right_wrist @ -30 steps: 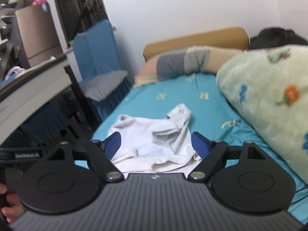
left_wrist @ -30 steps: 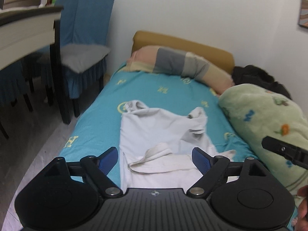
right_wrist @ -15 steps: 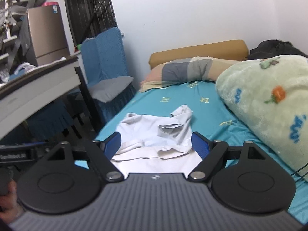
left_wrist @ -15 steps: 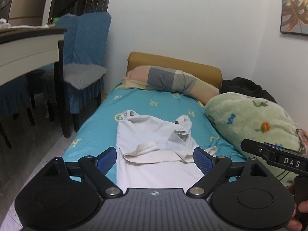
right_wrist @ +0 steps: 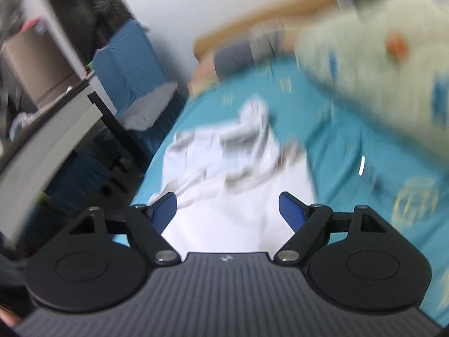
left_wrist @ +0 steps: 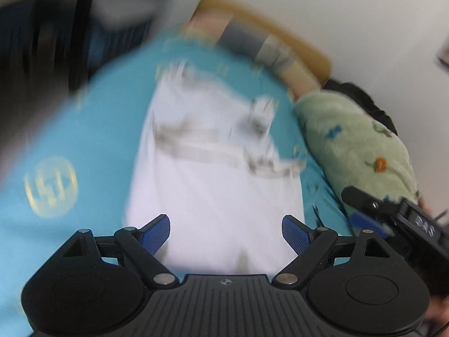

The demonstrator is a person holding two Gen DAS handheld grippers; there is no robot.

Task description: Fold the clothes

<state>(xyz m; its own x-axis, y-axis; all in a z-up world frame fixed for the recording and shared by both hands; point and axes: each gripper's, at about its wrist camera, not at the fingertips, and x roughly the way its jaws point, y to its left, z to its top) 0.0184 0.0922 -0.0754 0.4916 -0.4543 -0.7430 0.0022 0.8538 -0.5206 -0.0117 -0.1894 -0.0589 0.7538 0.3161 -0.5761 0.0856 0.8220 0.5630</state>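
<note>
A white garment point(left_wrist: 213, 174) lies partly folded on the teal bed sheet point(left_wrist: 56, 146), its far half bunched up. It also shows in the right wrist view point(right_wrist: 230, 168). My left gripper point(left_wrist: 226, 231) is open and empty above the garment's near end. My right gripper point(right_wrist: 228, 212) is open and empty over the same near end; it also shows at the right edge of the left wrist view point(left_wrist: 376, 210). Both views are blurred by motion.
A green patterned blanket point(left_wrist: 362, 146) is heaped along the bed's right side. A striped pillow point(left_wrist: 263, 45) lies at the headboard. A blue-covered chair point(right_wrist: 132, 67) and a desk edge point(right_wrist: 47, 140) stand left of the bed.
Both grippers have dropped and tilted down towards the garment's near end, which now fills more of each view. Both stay open. The garment has not moved.
</note>
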